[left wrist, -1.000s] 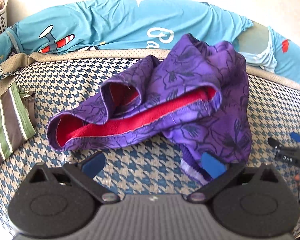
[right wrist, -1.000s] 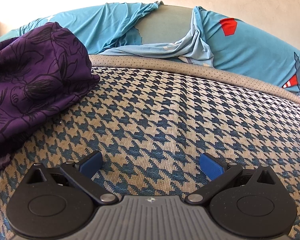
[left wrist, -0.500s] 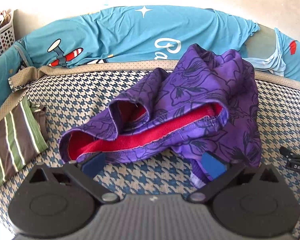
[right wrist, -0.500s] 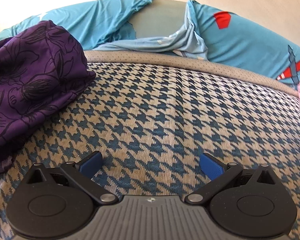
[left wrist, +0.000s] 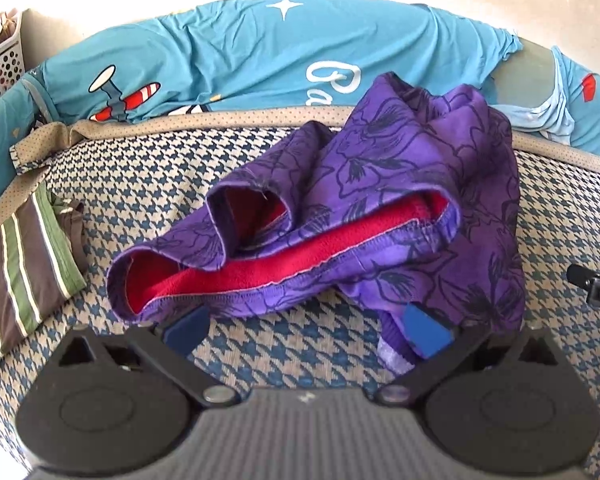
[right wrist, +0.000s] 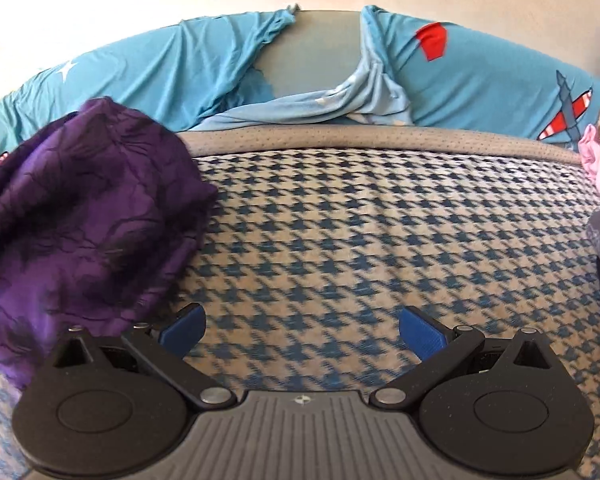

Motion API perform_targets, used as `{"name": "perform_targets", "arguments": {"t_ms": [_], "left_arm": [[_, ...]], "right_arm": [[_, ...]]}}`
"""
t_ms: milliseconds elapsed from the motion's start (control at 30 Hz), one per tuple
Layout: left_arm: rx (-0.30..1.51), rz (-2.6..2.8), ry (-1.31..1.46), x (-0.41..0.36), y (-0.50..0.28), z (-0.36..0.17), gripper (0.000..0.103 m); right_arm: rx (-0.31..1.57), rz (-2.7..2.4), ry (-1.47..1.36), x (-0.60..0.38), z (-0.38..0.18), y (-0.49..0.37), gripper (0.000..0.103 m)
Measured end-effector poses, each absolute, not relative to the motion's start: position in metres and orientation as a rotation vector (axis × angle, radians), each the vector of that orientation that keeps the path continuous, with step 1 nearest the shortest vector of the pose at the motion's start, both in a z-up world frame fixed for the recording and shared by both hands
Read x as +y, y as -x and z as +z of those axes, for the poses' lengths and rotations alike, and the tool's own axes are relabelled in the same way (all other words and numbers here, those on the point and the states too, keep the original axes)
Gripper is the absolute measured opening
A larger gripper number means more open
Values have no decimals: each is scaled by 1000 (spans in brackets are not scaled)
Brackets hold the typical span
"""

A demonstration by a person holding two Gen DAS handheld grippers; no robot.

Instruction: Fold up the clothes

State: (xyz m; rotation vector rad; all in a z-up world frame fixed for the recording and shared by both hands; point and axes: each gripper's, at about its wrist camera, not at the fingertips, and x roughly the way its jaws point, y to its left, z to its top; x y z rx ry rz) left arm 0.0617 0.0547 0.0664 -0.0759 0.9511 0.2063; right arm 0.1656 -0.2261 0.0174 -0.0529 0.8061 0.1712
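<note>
Your garment lies crumpled on the houndstooth bed, straight ahead of the left tongs and off to the left of the right tongs, which point mostly at bare cover. Both tongs are spread wide and hold nothing. The piece looks soft and light — thin purple print outside, red fleecy lining inside — so expect it to sag and bunch, not slide stiffly. The hem nearest you gapes open and shows two layers; pinch only one and it may peel apart. Take it at that stitched hem, one corner near the left pad, the other by the right pad, and lift to shake it flat. A striped cloth lies at far left — keep clear of it.
</note>
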Motion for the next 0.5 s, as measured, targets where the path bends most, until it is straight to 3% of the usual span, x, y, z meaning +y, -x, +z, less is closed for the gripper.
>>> {"name": "perform_targets", "arguments": {"t_ms": [500], "left_arm": [[742, 190, 95, 55, -72, 120, 103]], "right_arm": [[807, 169, 96, -182, 26, -170, 103]]}}
